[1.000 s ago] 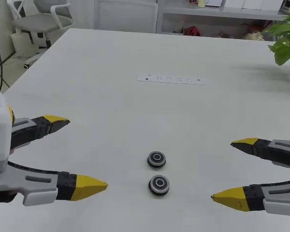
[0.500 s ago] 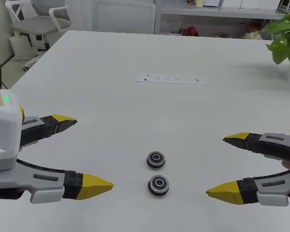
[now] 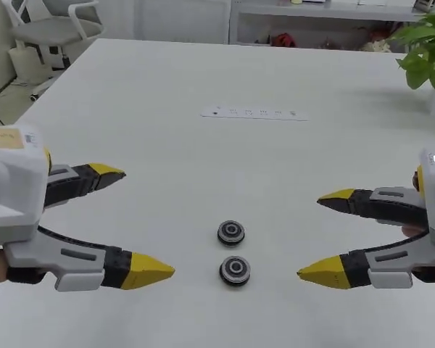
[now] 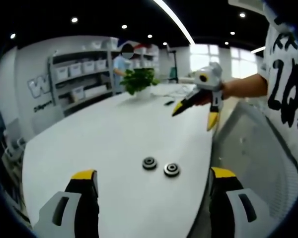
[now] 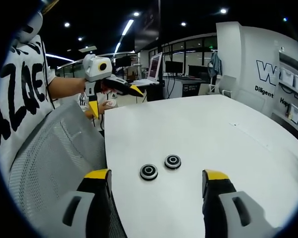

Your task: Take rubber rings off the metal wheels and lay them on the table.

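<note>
Head view is cutting off the back of both claws at the picture's edges, so you are seeing just their front parts. You are holding the left gripper (image 3: 148, 222) with its two yellow tips spread wide, and it is gripping nothing. You are holding the right gripper (image 3: 309, 238) spread wide too, also gripping nothing. Both are pointing inward over the white table (image 3: 203, 159), well apart from each other.

Two metal wheels are lying flat on the table between the two claws, touching neither. The far wheel (image 3: 231, 232) is sitting just beside the near wheel (image 3: 235, 270), with a thin gap between them. Each one is showing a dark outer band (image 3: 220, 233), but it is too small to tell if that is a rubber ring.

One socket strip (image 3: 248, 113) is lying farther back on the table. One green plant (image 3: 424, 51) is getting cut off at the right edge, and one chair (image 3: 51, 29) is getting cut off at the top left
</note>
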Action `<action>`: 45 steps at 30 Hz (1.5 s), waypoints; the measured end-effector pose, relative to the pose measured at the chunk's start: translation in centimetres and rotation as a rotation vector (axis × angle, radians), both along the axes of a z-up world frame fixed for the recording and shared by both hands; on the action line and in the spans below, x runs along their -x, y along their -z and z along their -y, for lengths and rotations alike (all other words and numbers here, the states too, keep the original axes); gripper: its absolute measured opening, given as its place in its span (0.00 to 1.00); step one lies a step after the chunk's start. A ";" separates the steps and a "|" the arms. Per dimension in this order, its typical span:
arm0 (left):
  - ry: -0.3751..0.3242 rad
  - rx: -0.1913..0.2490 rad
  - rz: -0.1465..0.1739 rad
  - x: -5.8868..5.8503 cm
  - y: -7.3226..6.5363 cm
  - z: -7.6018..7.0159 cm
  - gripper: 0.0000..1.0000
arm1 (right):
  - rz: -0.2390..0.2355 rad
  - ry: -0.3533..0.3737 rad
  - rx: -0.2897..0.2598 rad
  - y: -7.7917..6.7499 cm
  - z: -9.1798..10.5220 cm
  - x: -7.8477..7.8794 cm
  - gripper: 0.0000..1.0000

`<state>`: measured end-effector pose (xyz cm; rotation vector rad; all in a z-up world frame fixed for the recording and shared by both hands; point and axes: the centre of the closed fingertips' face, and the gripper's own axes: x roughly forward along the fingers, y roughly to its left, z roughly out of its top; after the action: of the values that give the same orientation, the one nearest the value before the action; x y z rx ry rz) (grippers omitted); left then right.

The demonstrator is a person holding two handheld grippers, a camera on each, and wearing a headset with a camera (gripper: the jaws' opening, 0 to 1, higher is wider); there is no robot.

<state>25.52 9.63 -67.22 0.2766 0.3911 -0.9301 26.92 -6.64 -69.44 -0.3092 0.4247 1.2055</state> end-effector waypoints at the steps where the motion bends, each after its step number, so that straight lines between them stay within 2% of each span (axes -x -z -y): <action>1: 0.003 -0.002 -0.001 -0.1 0.1 0.0 0.94 | 0.002 -0.002 -0.002 0.0 0.0 -0.1 0.70; 8: 0.017 -0.006 -0.002 -0.9 0.3 0.2 0.94 | -0.006 -0.007 -0.008 0.4 -0.2 -1.0 0.71; 21: 0.051 -0.022 -0.003 -1.5 1.0 0.6 0.93 | -0.028 -0.043 -0.012 1.6 -1.0 -1.1 0.72; 32: 0.108 -0.033 -0.016 -1.8 2.1 1.7 0.92 | -0.046 -0.064 -0.012 2.9 -1.8 -1.3 0.71; 45: 0.154 -0.054 -0.035 -2.0 3.8 2.9 0.89 | -0.051 -0.096 0.014 4.4 -2.7 -1.7 0.69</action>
<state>27.51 6.75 -70.98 0.3440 0.4320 -1.0780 28.61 -3.93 -73.88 -0.3145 0.4672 1.3064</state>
